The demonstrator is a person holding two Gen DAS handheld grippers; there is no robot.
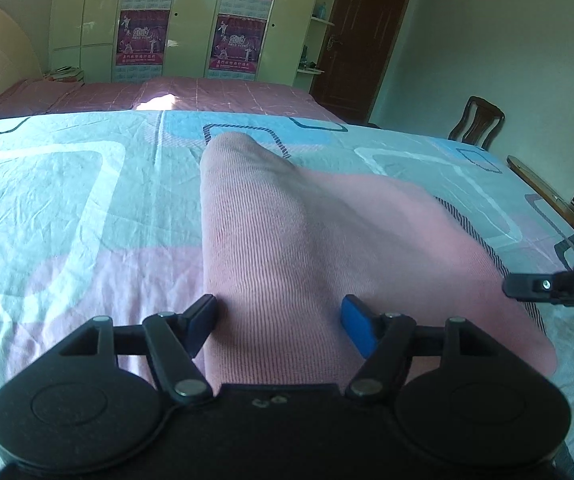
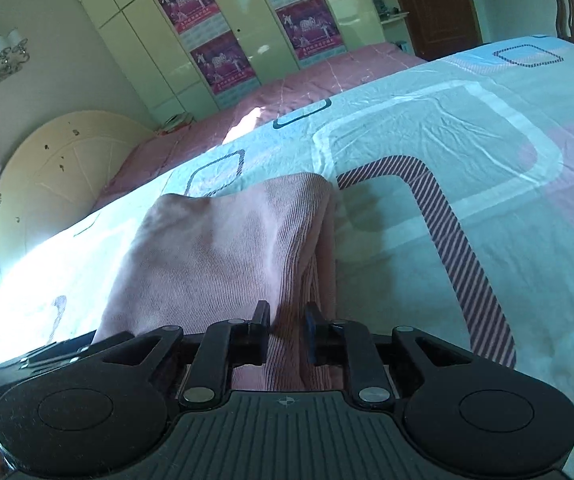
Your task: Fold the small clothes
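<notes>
Over the bedsheet (image 1: 67, 200), both grippers angled down, astride pink cloth (image 1: 279, 240).

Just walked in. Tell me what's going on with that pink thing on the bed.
A person is folding a pink garment on a patterned bedsheet with a handheld gripper in each hand. The left gripper straddles one end of the cloth with its jaws apart. The right gripper has a fold of cloth between its narrowly spaced jaws. The garment is partly raised, the fold unfinished.
</notes>
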